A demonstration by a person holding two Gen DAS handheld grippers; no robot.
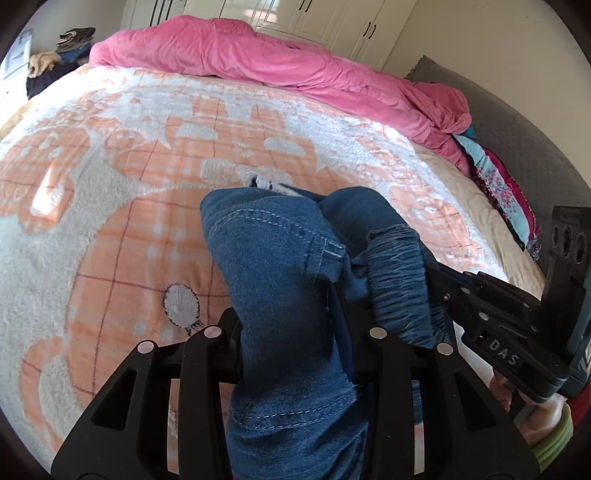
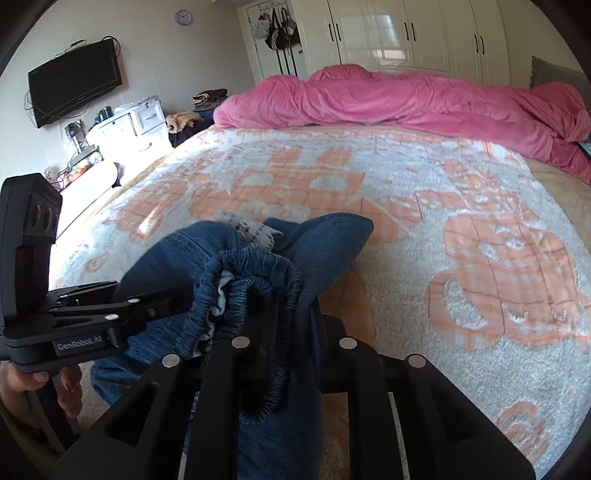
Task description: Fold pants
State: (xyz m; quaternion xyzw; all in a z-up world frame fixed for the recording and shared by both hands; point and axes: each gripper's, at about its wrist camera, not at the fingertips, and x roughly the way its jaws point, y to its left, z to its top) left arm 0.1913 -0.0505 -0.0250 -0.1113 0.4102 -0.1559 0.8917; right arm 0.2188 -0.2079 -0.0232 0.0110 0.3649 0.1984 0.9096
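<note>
Blue denim pants (image 1: 273,266) with an elastic waistband (image 2: 258,291) hang bunched between my two grippers, above the orange-and-white blanket (image 1: 110,177). My left gripper (image 1: 295,332) is shut on the denim near a stitched seam. My right gripper (image 2: 284,332) is shut on the gathered waistband. Each gripper shows in the other's view: the right one (image 1: 436,280) at the right, the left one (image 2: 162,299) at the left, both clamped on the pants. The fingertips are hidden by cloth.
A pink duvet (image 2: 406,99) lies heaped along the far side of the bed. Folded colourful clothes (image 1: 498,184) sit by the grey headboard (image 1: 517,122). A white dresser (image 2: 125,129), a wall TV (image 2: 74,81) and wardrobes (image 2: 406,33) stand beyond.
</note>
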